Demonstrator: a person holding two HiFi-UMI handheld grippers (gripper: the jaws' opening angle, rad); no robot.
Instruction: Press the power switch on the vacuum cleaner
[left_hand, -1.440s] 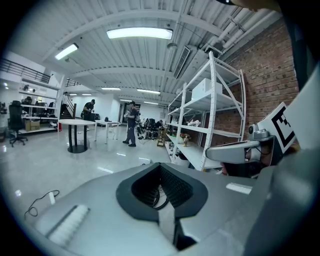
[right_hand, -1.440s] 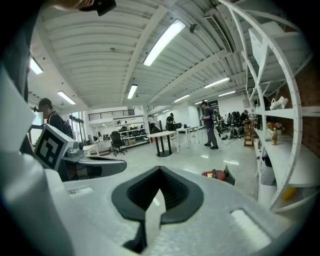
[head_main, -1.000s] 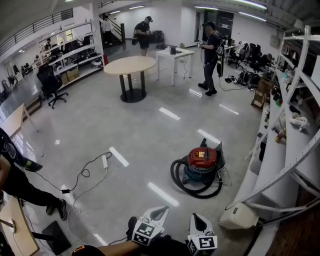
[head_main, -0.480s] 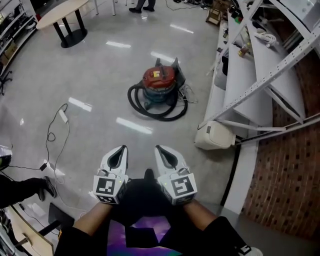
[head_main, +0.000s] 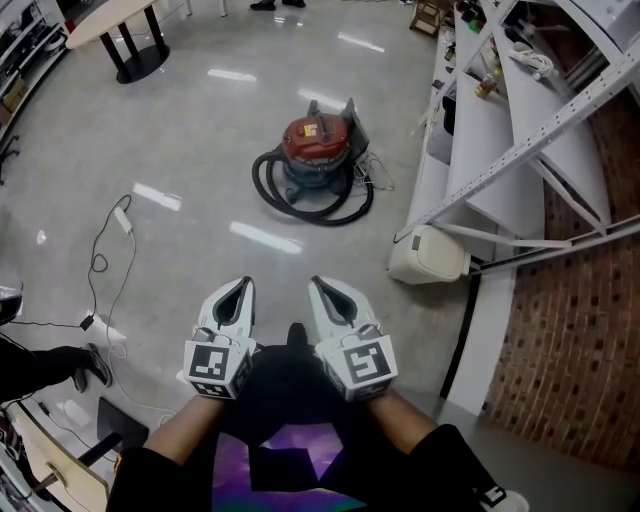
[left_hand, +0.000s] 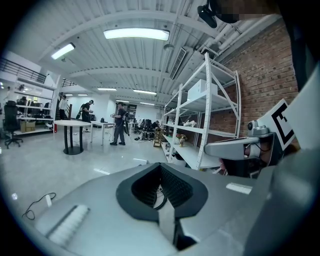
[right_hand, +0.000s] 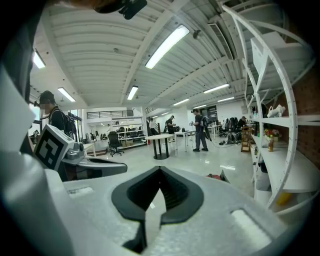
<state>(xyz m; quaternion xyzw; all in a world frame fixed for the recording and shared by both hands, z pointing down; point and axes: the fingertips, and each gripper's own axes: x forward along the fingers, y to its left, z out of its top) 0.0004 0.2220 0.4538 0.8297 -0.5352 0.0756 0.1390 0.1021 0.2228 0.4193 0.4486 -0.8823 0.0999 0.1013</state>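
Observation:
The vacuum cleaner (head_main: 318, 143) has a red lid over a blue body and stands on the grey floor, with its black hose (head_main: 305, 203) coiled around it. It is far ahead of both grippers. In the head view my left gripper (head_main: 240, 287) and right gripper (head_main: 319, 284) are held side by side low in the frame, pointing toward the vacuum. Both are shut with nothing between the jaws. The left gripper view shows its jaws (left_hand: 160, 165) closed together, and the right gripper view shows the same (right_hand: 160, 170). A bit of the red vacuum (right_hand: 215, 176) peeks past the right gripper.
White metal shelving (head_main: 500, 130) runs along the right, with a white box (head_main: 428, 255) at its foot and a brick wall (head_main: 580, 300) behind. A power strip with cable (head_main: 122, 216) lies on the floor at left. A round table (head_main: 110, 25) stands far off.
The head view has tipped downward and the vacuum now sits nearer. Both grippers have come up further into the frame, still shut and side by side.

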